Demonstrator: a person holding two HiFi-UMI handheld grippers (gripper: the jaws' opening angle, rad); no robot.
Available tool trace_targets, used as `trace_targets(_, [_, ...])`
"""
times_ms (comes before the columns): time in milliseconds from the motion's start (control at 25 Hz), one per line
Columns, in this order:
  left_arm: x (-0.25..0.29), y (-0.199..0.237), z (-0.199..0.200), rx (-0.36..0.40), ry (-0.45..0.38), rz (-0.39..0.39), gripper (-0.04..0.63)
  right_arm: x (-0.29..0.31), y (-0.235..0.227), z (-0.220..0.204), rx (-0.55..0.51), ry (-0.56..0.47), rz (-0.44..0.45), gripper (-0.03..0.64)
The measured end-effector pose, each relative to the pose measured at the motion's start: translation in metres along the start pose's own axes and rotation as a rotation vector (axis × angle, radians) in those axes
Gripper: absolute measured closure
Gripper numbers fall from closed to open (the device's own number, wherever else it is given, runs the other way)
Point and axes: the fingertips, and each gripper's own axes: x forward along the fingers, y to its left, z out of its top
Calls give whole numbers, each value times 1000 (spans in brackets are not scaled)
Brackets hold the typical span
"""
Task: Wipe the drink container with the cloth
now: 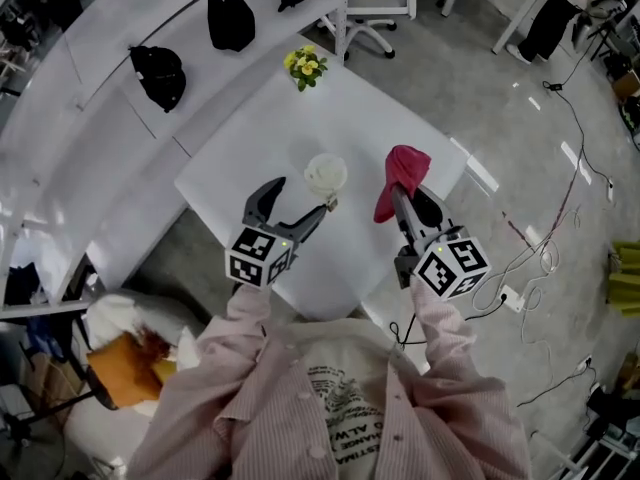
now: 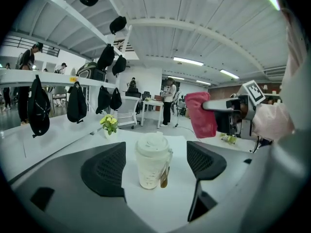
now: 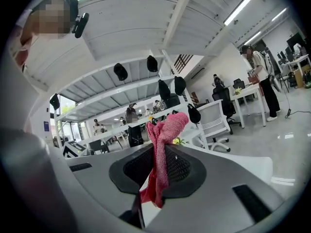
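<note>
Clamping the red cloth (image 1: 403, 168) tight, the right tool (image 1: 400, 196) holds it up beside the left tool (image 1: 301, 197) — jaws wide apart, empty — whose tips point at the white lidded drink container (image 1: 325, 175) standing upright on the desk (image 1: 270, 138) just beyond.

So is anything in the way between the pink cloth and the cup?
Nothing visible. The pink cloth, clamped in the right gripper, hangs beside the lidded cup, with only bare white table between them.
</note>
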Motion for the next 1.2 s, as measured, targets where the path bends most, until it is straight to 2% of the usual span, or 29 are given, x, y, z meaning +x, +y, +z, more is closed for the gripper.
trace_targets(280, [34, 6, -12, 16, 61, -28, 222, 29, -11, -3, -30, 46, 53, 572])
trace_targets(640, [64, 10, -19, 22, 89, -114, 218, 68, -12, 1, -112, 65, 66, 572])
trace_targets(840, [70, 7, -22, 4, 85, -149, 219, 86, -3, -1, -226, 103, 88, 572])
trace_targets(1200, [73, 5, -22, -4, 85, -175, 219, 118, 18, -3, -506, 182, 124, 572])
